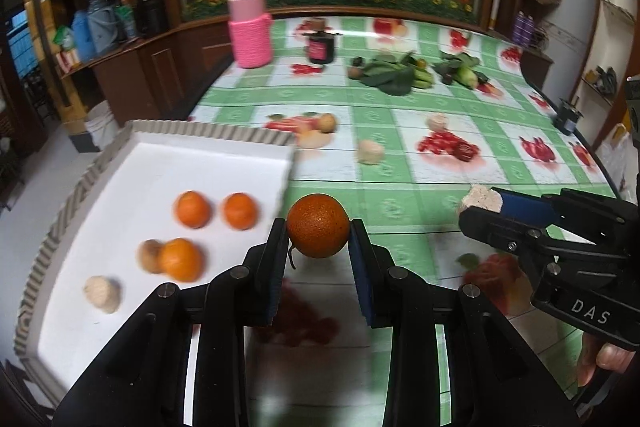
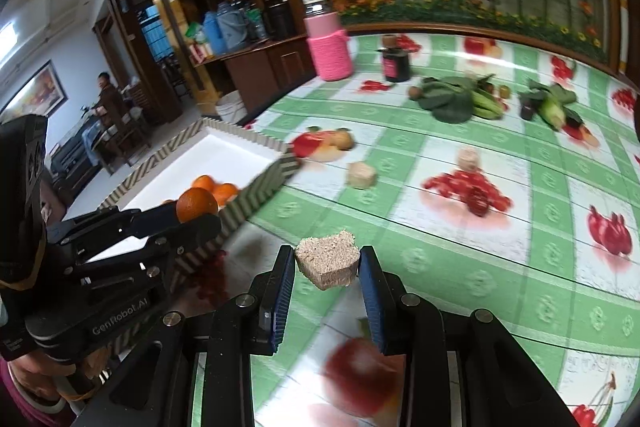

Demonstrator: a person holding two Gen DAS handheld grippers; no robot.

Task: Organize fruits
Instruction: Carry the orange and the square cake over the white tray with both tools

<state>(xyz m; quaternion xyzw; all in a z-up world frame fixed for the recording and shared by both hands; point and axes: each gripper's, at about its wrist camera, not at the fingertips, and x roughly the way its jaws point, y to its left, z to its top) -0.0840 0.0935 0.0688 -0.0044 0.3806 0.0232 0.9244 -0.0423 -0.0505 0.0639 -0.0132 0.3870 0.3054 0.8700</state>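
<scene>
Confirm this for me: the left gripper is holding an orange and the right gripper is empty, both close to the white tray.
Not quite. The right gripper is not empty: it is shut on a beige crumbly chunk, as the right wrist view shows. The rest holds: the left gripper holds an orange beside the white tray.

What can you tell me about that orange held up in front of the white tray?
The orange is round, deep orange, with a finely pitted, speckled peel and a thin dark stem curling from its lower left. It looks whole and unpeeled. The left gripper is shut on it, one blue pad pressing each side, and holds it above the green checked tablecloth, just off the near corner of the white tray. Nothing else touches it.
</scene>
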